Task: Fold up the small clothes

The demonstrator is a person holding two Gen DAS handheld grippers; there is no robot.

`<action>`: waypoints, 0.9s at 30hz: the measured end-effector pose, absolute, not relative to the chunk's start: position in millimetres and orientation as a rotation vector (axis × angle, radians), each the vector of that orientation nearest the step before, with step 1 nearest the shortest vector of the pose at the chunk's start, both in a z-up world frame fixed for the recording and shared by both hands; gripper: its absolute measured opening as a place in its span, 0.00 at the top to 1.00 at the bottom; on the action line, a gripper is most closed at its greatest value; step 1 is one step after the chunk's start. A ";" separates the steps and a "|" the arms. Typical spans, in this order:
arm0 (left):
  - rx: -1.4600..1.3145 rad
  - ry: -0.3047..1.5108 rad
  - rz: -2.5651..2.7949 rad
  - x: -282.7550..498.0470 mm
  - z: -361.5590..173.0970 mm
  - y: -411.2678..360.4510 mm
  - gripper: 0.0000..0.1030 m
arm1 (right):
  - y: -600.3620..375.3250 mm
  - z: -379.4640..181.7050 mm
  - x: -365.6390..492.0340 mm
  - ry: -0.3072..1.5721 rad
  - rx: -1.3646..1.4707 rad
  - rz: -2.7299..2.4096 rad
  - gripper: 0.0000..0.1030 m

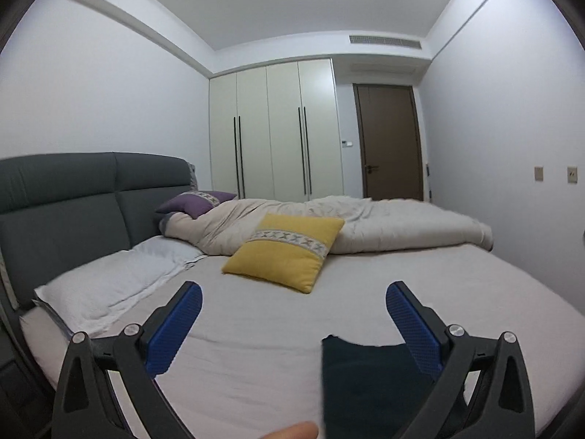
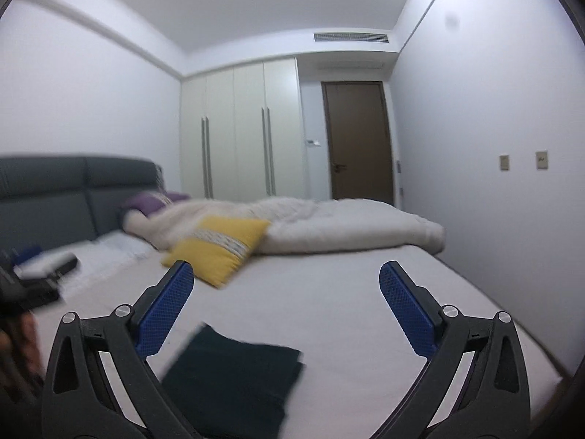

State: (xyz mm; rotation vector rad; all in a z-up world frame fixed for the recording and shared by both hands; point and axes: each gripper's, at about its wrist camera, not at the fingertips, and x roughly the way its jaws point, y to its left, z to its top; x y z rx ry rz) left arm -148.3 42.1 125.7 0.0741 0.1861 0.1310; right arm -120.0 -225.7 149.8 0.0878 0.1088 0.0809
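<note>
The dark garment (image 2: 234,376) lies folded flat on the bed sheet (image 2: 329,292), below and just ahead of both grippers, a compact layered rectangle, which suggests the fold is done. The right gripper (image 2: 285,285) hangs above it with jaws spread wide and nothing between them; the garment sits under its left finger. The left gripper (image 1: 292,303) is likewise wide open and empty, the cloth under its right finger. Farther ahead rest a yellow cushion (image 1: 285,252) and rumpled duvet (image 1: 384,223).
</note>
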 end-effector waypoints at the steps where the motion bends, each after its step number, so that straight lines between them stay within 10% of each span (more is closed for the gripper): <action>1: 0.081 0.195 0.135 -147.7 125.0 41.6 0.00 | -226.0 153.9 -122.1 0.107 0.104 0.095 0.00; 27: 0.021 0.849 0.053 -71.3 -64.2 30.6 0.00 | -173.6 -77.2 14.3 0.878 0.053 -0.077 0.00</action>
